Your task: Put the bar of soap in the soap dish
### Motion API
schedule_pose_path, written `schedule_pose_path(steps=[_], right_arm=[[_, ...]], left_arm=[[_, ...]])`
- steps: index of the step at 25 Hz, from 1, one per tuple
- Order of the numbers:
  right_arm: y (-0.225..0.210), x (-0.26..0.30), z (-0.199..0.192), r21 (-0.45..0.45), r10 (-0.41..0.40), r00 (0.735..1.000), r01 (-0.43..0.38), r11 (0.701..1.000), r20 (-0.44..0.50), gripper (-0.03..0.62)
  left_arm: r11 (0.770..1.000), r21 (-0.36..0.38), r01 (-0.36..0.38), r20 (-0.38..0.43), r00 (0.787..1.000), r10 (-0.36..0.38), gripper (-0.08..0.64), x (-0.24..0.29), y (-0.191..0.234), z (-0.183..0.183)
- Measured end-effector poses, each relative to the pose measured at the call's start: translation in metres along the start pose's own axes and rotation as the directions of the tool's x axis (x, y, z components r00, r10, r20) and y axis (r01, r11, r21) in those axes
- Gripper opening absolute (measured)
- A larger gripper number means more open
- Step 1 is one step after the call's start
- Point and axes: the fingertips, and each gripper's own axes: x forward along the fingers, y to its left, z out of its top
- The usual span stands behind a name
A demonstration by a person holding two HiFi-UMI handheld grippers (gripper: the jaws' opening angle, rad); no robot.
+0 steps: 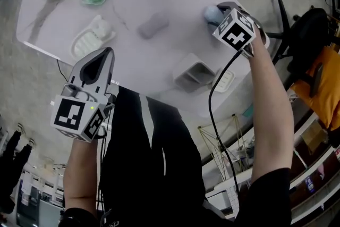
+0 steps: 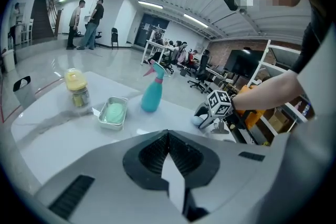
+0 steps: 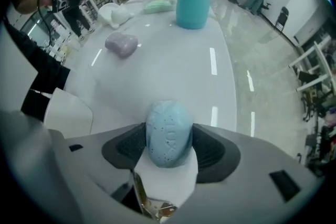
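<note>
Two things decide this step, we judge: a firm squeeze and a clear path. Over the white worktop (image 1: 175,2) we should lift straight up, pass above the purple bar (image 1: 153,25), and lower into the empty white soap dish (image 1: 93,35). Our right gripper (image 3: 169,136) stands wide, pads against both sides of the blue soap bar (image 3: 168,126) near the worktop's right edge. Our left gripper (image 1: 106,53) is closed and empty. In the head view the marker cube (image 1: 236,29) covers most of the soap, so we cannot tell whether it has left the surface.

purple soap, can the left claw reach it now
Probably yes: the purple soap lies alone on bare table, nothing between it and the left claw. The shell dish sits off to one side. The claw is shut and must open first.
</note>
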Motion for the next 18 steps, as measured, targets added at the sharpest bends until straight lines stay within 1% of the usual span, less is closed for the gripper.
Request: schedule_pose_path(steps=[1,4,6,11,14,18], right_arm=[[0.002,0.001,-0.004,0.025,0.007,1.000,-0.007,1.000,0.003,0.287],[0.008,-0.002,-0.010,0.033,0.006,1.000,-0.006,0.999,-0.013,0.287],[0.014,-0.012,-0.006,0.086,0.014,1.000,-0.014,0.996,-0.004,0.287],[0.023,-0.038,0.002,0.248,0.000,0.994,-0.028,0.968,0.112,0.285],[0.028,-0.053,-0.006,0.346,-0.033,0.987,-0.023,0.938,0.156,0.285],[0.039,-0.069,-0.028,0.501,-0.065,0.977,-0.046,0.864,0.202,0.285]], left_arm=[[1.000,0.001,0.001,-0.003,1.000,-0.001,0.009,-0.001,0.000,-0.001],[0.999,0.016,0.029,-0.018,0.999,-0.029,0.009,-0.001,-0.007,-0.004],[0.998,0.032,0.054,-0.020,0.998,-0.053,0.009,-0.002,-0.013,-0.005],[0.996,0.059,0.073,-0.038,0.997,-0.070,0.009,-0.007,-0.018,-0.012],[0.993,0.080,0.085,-0.052,0.995,-0.080,0.009,-0.009,-0.017,-0.013],[0.991,0.089,0.099,-0.054,0.994,-0.094,0.009,-0.009,-0.018,-0.007]])
